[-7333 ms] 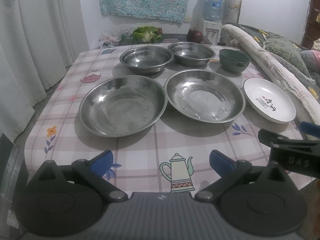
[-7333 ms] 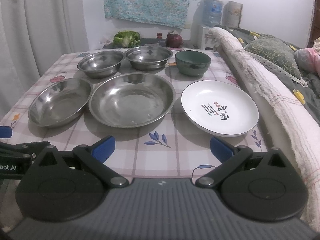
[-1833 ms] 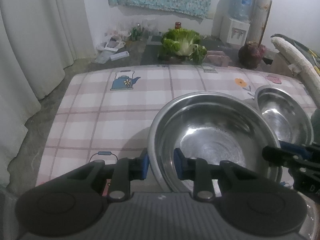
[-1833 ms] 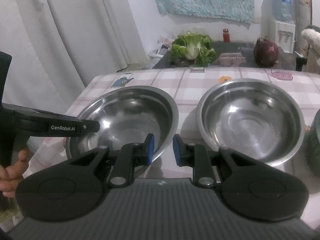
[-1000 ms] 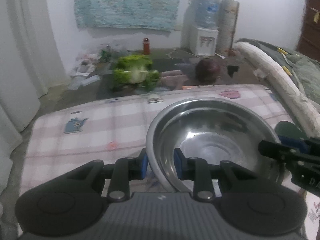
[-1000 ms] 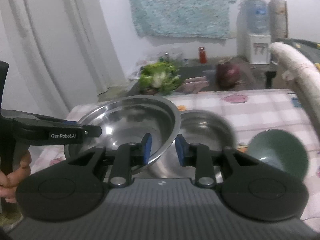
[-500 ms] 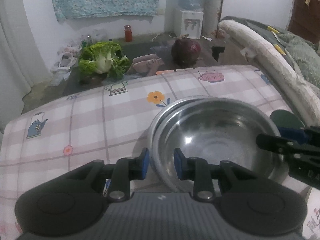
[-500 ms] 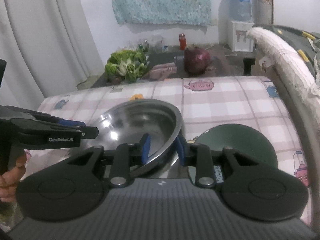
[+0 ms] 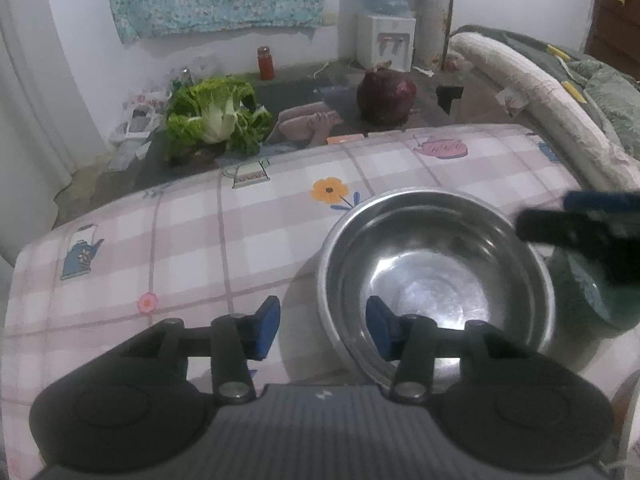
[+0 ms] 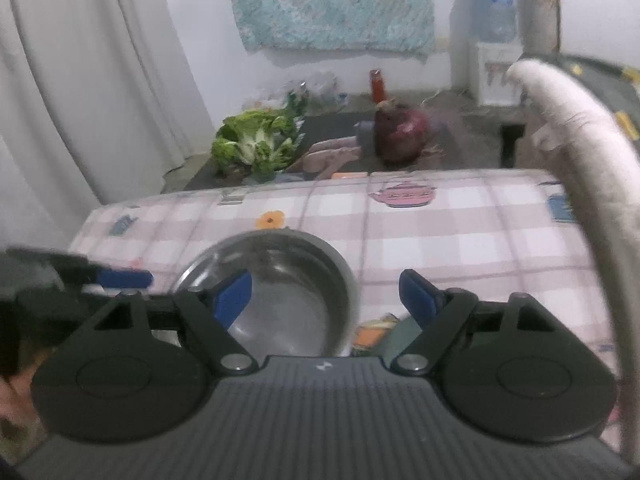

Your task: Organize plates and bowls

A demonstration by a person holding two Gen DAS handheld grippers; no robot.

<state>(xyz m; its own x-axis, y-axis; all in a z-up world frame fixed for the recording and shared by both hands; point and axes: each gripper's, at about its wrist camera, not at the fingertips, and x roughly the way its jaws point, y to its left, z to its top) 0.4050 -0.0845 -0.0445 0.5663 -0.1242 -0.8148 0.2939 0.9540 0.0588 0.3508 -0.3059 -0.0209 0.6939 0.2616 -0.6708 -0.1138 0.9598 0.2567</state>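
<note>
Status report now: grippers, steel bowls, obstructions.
Left gripper and right gripper just opened, holding nothing. Steel bowls nested. Green bowl close beside.

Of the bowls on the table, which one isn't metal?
The dark green bowl, right of the nested steel bowls; those are shiny silver.

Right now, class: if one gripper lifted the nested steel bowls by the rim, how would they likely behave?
The steel bowls look rigid and thin-walled, so probably light. Their polished rim seems slippery between pads. The inner bowl sits loosely, so it may rattle or shift.
</note>
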